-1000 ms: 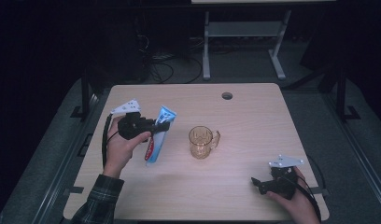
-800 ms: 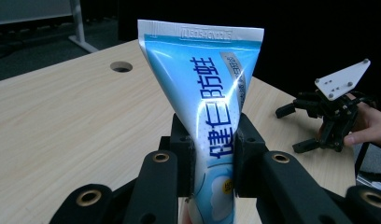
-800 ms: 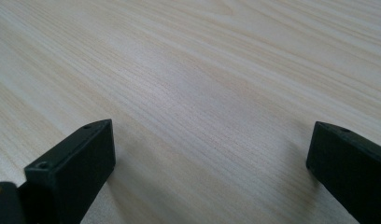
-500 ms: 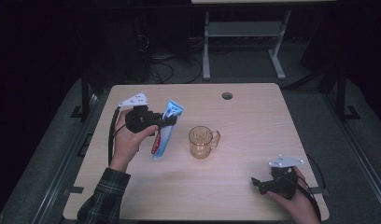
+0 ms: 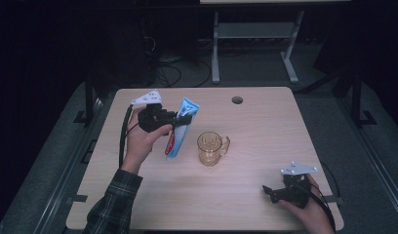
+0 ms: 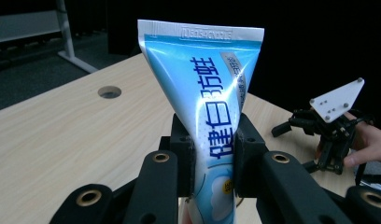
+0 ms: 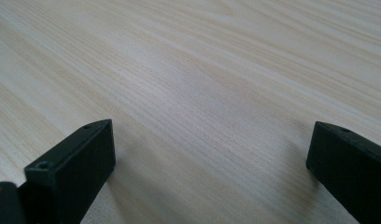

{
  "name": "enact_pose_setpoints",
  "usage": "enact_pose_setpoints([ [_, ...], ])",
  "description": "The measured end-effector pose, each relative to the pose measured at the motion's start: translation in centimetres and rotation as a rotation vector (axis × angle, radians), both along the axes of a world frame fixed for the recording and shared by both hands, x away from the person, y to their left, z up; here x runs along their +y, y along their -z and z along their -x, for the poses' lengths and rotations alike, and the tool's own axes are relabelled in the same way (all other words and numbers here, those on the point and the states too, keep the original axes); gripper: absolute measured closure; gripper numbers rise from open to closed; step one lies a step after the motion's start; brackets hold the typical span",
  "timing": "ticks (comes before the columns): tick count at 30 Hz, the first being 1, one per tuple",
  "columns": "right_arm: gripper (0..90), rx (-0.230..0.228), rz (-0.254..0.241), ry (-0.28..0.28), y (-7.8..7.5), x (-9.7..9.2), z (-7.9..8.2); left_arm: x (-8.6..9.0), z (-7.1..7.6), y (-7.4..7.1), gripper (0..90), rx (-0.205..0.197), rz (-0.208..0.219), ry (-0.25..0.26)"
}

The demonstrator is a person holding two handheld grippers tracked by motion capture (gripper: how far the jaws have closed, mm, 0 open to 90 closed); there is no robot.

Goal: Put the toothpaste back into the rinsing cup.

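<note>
The toothpaste tube (image 5: 179, 127) is off the worktop, over its left half, nearer the far edge than the near one. Its long axis runs roughly far to near in the high view, tilted: the flat crimped end points up and toward the far edge, the capped end hangs down toward the near edge. In the left gripper view the crimped end stands straight up between the black jaws, with the blue printing running along the tube's length.

The left gripper (image 5: 180, 119) holds the tube across its middle, its jaws narrowed onto the tube's flat sides and the pads pressing the soft body in slightly. The left hand (image 5: 141, 141) carries it from the left edge side.

The amber glass mug (image 5: 211, 147) stands upright on the worktop just to the right of the tube's lower end, near but apart, with its handle turned to the right. Its open mouth faces up. If the tube is meant for the mug, as seems likely, the capped end lies to the mug's left and slightly above the rim, so the move calls for a short carry to the right and a more upright tube.

The right gripper (image 5: 266, 189) rests low near the right near corner, well apart from both mug and tube. Its jaws stand wide with nothing but bare wood between them. The left hand is plainly nearer.
</note>
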State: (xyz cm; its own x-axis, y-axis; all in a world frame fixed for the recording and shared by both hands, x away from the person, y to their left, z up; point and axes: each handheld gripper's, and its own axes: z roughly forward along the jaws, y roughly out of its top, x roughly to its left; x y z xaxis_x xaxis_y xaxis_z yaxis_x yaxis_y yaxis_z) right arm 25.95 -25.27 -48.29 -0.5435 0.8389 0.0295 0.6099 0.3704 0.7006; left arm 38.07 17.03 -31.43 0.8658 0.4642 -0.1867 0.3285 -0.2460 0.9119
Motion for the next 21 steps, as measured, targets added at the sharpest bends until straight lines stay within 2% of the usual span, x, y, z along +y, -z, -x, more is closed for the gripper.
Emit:
enact_pose_setpoints([
  [10,0.5,0.001,-0.001,0.000,0.0,0.0,0.0,-1.2,-0.7,-0.6,74.2,-0.010,0.002,0.017],
  [21,0.5,0.001,-0.001,0.000,0.0,0.0,0.0,-2.8,-1.7,-2.0,74.2,-0.040,0.009,0.039],
])
